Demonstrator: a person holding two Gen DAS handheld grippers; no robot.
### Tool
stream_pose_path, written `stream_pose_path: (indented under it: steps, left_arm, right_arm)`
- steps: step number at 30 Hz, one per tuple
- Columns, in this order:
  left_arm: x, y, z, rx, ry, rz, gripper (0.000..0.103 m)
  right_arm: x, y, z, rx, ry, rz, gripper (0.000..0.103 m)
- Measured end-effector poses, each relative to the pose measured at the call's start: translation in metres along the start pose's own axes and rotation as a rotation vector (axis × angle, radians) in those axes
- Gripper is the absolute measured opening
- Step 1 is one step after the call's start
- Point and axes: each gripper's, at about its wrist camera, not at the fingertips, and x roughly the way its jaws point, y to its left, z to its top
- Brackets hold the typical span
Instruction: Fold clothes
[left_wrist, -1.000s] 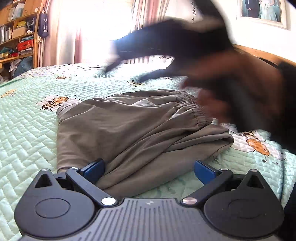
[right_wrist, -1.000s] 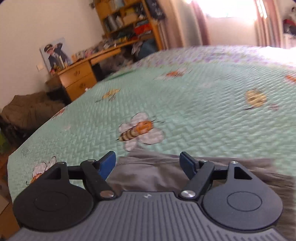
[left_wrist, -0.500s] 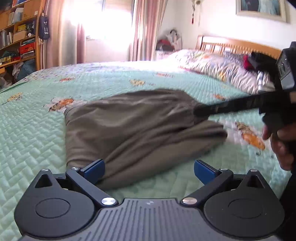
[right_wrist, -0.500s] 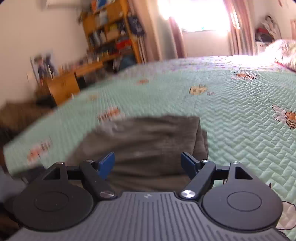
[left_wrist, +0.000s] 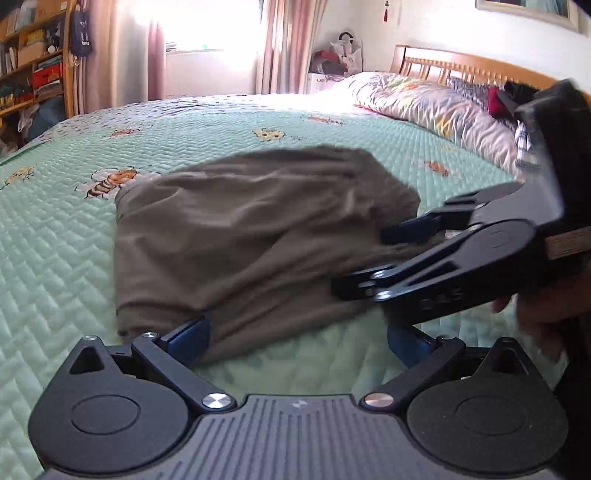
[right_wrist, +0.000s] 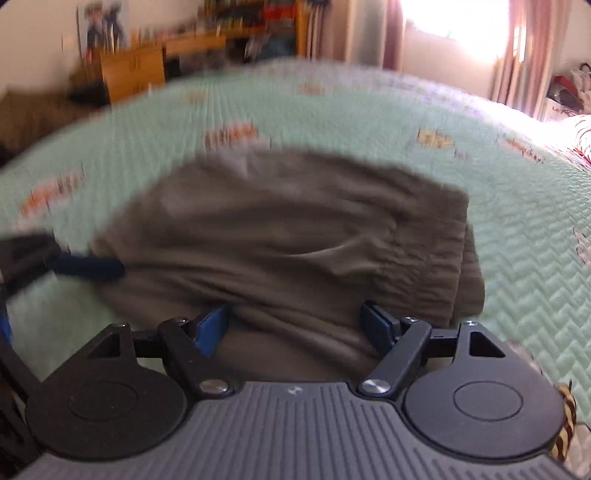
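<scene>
- Two grippers we hold: left gripper and right gripper, both with jaws apart, clamping nothing.
- Our folded olive-brown cloth garment lies on the mint-green quilted bed, at twelve o'clock of each gripper.
</scene>
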Motion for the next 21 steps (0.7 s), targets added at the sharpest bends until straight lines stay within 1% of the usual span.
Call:
stream_pose_path:
  steps: [3,4,6,8,9,11,13,14,15,16,18,20,21]
  left_arm:
    - [-0.011,-0.007,-0.008,0.019,-0.034,-0.013,0.102]
    - [-0.014,-0.008,-0.008,0.017,-0.052,-0.021,0.102]
    - [-0.019,-0.012,-0.001,0.026,-0.102,-0.016,0.102]
    - [-0.018,-0.015,0.007,0.045,-0.130,-0.005,0.102]
    - [-0.014,-0.014,0.012,0.048,-0.129,-0.008,0.102]
    - [-0.007,-0.010,0.017,0.028,-0.126,-0.029,0.102]
    - [0.005,-0.007,0.016,-0.001,-0.093,-0.061,0.102]
    - [0.012,-0.005,0.012,-0.016,-0.070,-0.060,0.102]
    - [0.016,-0.005,0.007,-0.024,-0.068,-0.054,0.102]
    - [0.015,-0.006,0.003,-0.017,-0.084,-0.051,0.102]
    - [0.014,-0.008,0.002,-0.005,-0.088,-0.050,0.102]
    - [0.011,-0.007,0.003,-0.012,-0.092,-0.062,0.102]
    - [0.005,-0.007,0.005,-0.015,-0.109,-0.072,0.102]
  right_arm:
    - [-0.026,0.004,-0.014,-0.022,-0.046,-0.008,0.079]
    - [-0.037,0.004,-0.014,-0.019,-0.094,0.005,0.079]
    - [-0.049,0.004,0.001,-0.018,-0.168,0.019,0.079]
    - [-0.054,0.006,0.021,-0.015,-0.232,0.031,0.079]
    - [-0.050,0.006,0.033,-0.013,-0.241,0.053,0.079]
    - [-0.030,0.009,0.056,-0.032,-0.224,0.084,0.079]
    - [0.003,0.011,0.073,-0.075,-0.178,0.068,0.079]
    - [0.020,0.012,0.082,-0.094,-0.155,0.061,0.079]
    - [0.036,0.007,0.090,-0.083,-0.123,0.063,0.079]
    - [0.053,0.001,0.099,-0.059,-0.094,0.067,0.079]
    - [0.084,-0.012,0.116,-0.010,-0.035,0.073,0.079]
    - [0.101,-0.030,0.126,0.064,-0.009,0.070,0.080]
    - [0.102,-0.036,0.127,0.108,-0.006,0.069,0.080]
